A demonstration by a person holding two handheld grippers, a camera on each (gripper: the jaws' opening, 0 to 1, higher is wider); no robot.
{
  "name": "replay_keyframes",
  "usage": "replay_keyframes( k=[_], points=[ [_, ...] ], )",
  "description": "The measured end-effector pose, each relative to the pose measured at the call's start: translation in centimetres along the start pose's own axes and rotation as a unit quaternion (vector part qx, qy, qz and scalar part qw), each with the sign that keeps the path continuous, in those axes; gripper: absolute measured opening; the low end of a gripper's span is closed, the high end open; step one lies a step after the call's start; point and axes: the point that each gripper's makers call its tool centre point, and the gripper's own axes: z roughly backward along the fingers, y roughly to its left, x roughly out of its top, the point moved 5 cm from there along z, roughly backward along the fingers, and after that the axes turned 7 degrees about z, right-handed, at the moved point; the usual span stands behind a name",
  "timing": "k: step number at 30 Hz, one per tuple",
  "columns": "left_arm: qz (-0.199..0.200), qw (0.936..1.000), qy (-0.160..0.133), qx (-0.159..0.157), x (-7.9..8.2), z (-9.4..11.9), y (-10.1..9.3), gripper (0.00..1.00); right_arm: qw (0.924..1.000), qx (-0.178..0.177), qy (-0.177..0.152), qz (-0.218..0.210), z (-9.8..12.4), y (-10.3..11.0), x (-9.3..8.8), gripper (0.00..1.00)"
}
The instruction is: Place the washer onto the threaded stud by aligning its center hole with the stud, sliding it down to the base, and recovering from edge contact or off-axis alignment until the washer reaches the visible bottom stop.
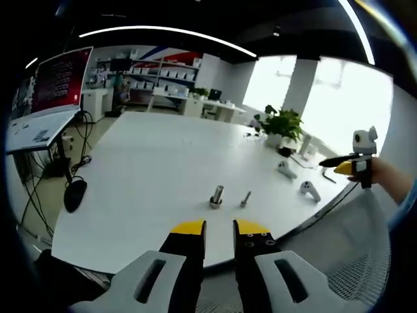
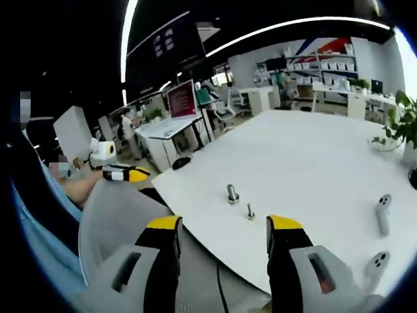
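- Office room, white table [image 1: 150, 169]: threaded stud [image 1: 245, 199] stands just beside a metal cylinder [image 1: 217, 195], no washer visibly on it.
- Left gripper [image 1: 219, 229] nearly closed, right gripper [image 2: 223, 225] spread; both empty, short of the stud.

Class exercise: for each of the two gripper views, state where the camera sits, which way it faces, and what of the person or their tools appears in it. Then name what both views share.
Left gripper view: rides the left gripper, jaws narrowly apart, facing across the white table; right gripper enters at right.
Right gripper view: rides the right gripper, jaws wide, facing the table's near edge; left gripper enters at left.
Shared: the upright metal stud and smaller bolt.
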Motion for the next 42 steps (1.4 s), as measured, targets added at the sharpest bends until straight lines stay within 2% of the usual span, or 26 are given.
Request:
replay_keyframes(
  k=[3, 5, 7, 9, 10, 11, 14, 16, 19, 21, 22, 23, 27, 29, 32, 34, 36, 38, 42],
  points=[
    [0.0, 1.0, 0.0, 0.0, 0.0, 0.0, 0.0, 0.15, 0.9995, -0.001, 0.01, -0.028, -0.1, 0.7, -1.4, 0.72],
    [0.0, 1.0, 0.001, 0.0, 0.0, 0.0, 0.0, 0.15, 0.9994, -0.015, 0.019, -0.027, -0.3, 1.1, -2.4, 0.76],
    [0.0, 1.0, 0.001, 0.0, -0.1, 0.0, 0.0, 0.15, 0.9988, -0.036, 0.031, -0.009, -0.4, 1.1, -3.3, 0.79],
    [0.0, 1.0, 0.001, 0.0, -0.1, 0.1, 0.0, 0.16, 0.9985, -0.043, 0.03, -0.017, -0.7, 1.6, -3.7, 0.85],
    [0.0, 1.0, 0.0, 0.0, -0.1, 0.1, 0.0, 0.17, 0.9981, -0.05, 0.026, -0.025, -0.8, 0.5, -4.4, 0.86],
    [0.0, 1.0, 0.0, 0.0, -0.1, 0.1, 0.0, 0.17, 0.9975, -0.056, 0.016, -0.041, -0.9, 0.4, -4.4, 0.86],
    [0.0, 1.0, 0.0, 0.0, -0.1, 0.1, 0.0, 0.17, 0.9946, -0.071, -0.027, -0.071, -1.0, 0.2, -3.7, 0.9],
    [0.001, 1.0, 0.001, 0.0, -0.1, 0.1, 0.0, 0.17, 0.9947, -0.071, -0.028, -0.068, -1.3, 0.6, -3.6, 0.91],
    [0.001, 1.0, 0.001, 0.0, -0.2, 0.1, 0.0, 0.17, 0.9958, -0.075, -0.01, -0.05, -2.0, 1.2, -3.8, 0.91],
    [0.001, 1.0, 0.001, 0.0, -0.2, 0.2, 0.0, 0.18, 0.9936, -0.106, 0.012, -0.039, -2.1, 0.8, -4.4, 0.87],
    [0.001, 1.0, 0.001, 0.0, -0.2, 0.1, 0.0, 0.18, 0.9917, -0.122, 0.009, -0.04, -2.2, 0.7, -4.7, 0.84],
    [0.001, 1.0, 0.001, 0.0, -0.2, 0.1, 0.0, 0.18, 0.9913, -0.119, 0.033, -0.046, -2.1, 0.8, -5.2, 0.81],
    [0.001, 1.0, -0.001, 0.0, -0.2, 0.1, 0.0, 0.18, 0.9896, -0.126, 0.026, -0.063, -2.2, 0.4, -5.2, 0.8],
    [0.001, 1.0, -0.002, 0.0, -0.1, 0.1, 0.0, 0.18, 0.9881, -0.117, 0.044, -0.089, -2.3, 0.6, -5.7, 0.77],
    [0.001, 1.0, -0.005, 0.0, -0.1, 0.1, 0.0, 0.18, 0.988, -0.122, 0.036, -0.088, -2.2, 0.7, -5.6, 0.71],
    [0.0, 1.0, -0.006, 0.0, -0.1, 0.2, 0.0, 0.18, 0.9869, -0.114, 0.054, -0.1, -2.3, 0.9, -6.1, 0.71],
    [0.0, 1.0, -0.007, 0.001, -0.1, 0.2, 0.0, 0.18, 0.9867, -0.102, 0.056, -0.113, -2.5, 1.0, -6.2, 0.69],
    [0.0, 1.0, -0.006, 0.001, -0.1, 0.1, 0.0, 0.18, 0.9884, -0.078, 0.072, -0.108, -2.7, 1.4, -6.5, 0.64],
    [0.0, 1.0, -0.006, 0.0, -0.1, 0.2, 0.0, 0.19, 0.9886, -0.07, 0.081, -0.106, -2.8, 1.8, -6.6, 0.59]
  ],
)
